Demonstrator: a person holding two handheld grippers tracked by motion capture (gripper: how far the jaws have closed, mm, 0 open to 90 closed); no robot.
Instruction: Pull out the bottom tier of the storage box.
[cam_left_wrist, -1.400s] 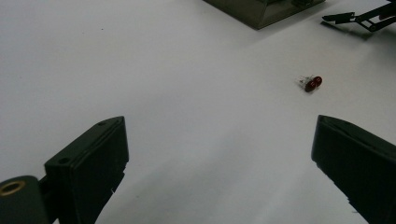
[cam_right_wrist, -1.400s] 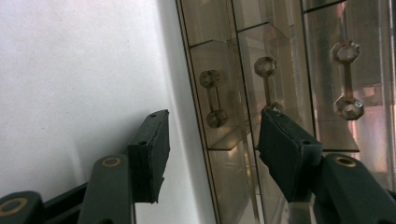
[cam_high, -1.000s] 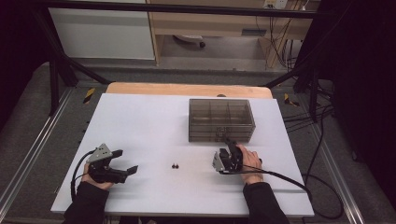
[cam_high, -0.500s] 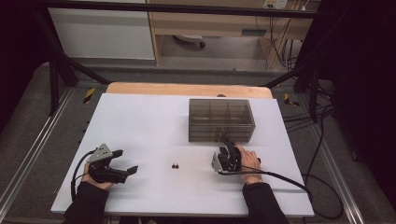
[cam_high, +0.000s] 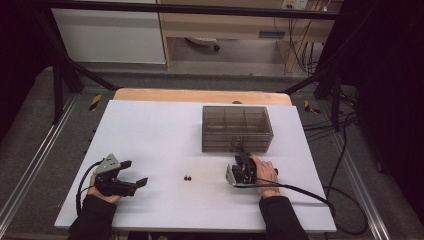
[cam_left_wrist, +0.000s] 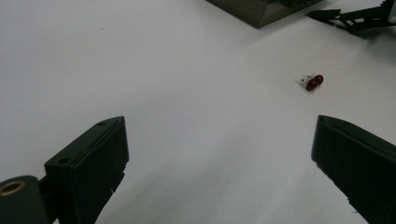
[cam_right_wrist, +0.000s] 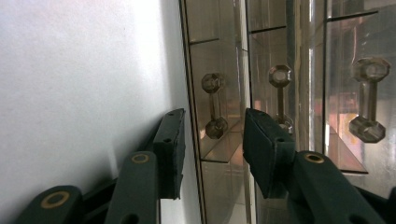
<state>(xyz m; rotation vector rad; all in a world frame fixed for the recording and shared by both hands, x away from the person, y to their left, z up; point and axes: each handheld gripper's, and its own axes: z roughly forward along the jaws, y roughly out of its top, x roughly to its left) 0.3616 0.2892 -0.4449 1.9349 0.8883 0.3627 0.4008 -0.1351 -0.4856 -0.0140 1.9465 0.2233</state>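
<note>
On the matte white table (cam_high: 160, 125), the left gripper (cam_high: 136, 175) is held with jaws wide apart, empty. Two small glossy red beads (cam_left_wrist: 314, 81) are seen ahead. The right gripper (cam_right_wrist: 212, 140), jaws lately narrowing, is set around a faceted handle (cam_right_wrist: 214, 105) of the smoky clear drawer box (cam_high: 237, 128), not yet pinched.

Drawer box (cam_high: 237, 128): clear smoky plastic, glossy. Table (cam_high: 160, 130): matt white, smooth. Tongs (cam_right_wrist: 212, 140): matt black.

The high view looks forward and down over the table (cam_high: 165, 130). The left gripper view skims low toward the box (cam_left_wrist: 261, 9); the right gripper view sits close against that box (cam_right_wrist: 280, 70).
</note>
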